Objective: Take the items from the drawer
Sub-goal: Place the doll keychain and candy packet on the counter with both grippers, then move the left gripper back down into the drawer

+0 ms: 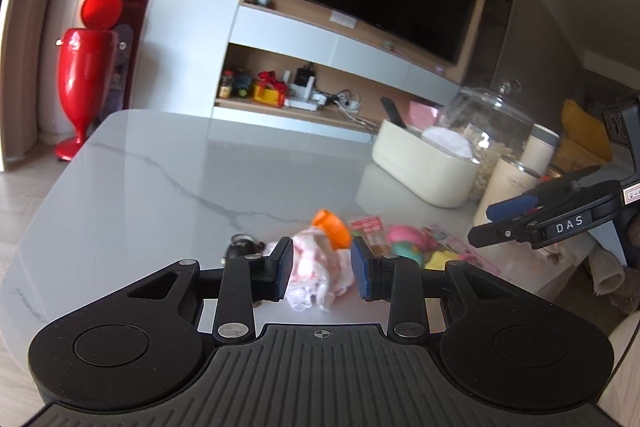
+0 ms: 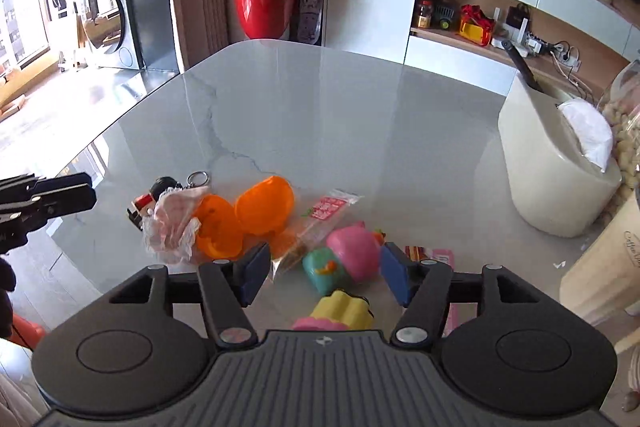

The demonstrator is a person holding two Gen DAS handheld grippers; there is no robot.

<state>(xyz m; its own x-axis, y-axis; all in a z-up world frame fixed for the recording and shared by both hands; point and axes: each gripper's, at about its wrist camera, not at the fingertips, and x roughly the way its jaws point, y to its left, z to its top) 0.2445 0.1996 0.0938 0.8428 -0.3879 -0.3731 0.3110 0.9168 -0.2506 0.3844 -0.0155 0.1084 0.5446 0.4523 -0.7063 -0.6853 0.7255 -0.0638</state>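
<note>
Right wrist view is showing the right gripper [image 2: 322, 273] hanging wide open and empty, the pink toy [image 2: 354, 251] lying on the table [image 2: 320, 107] directly between its fingers.

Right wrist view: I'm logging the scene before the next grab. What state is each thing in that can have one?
Orange capsule: open, halves apart.
Red bin: lid flipped up.
Tissue box: tissue sticking out.
Left hand-held gripper: open, around the pink wrapper.
Right hand-held gripper: open, around the pink-and-teal toy.
</note>
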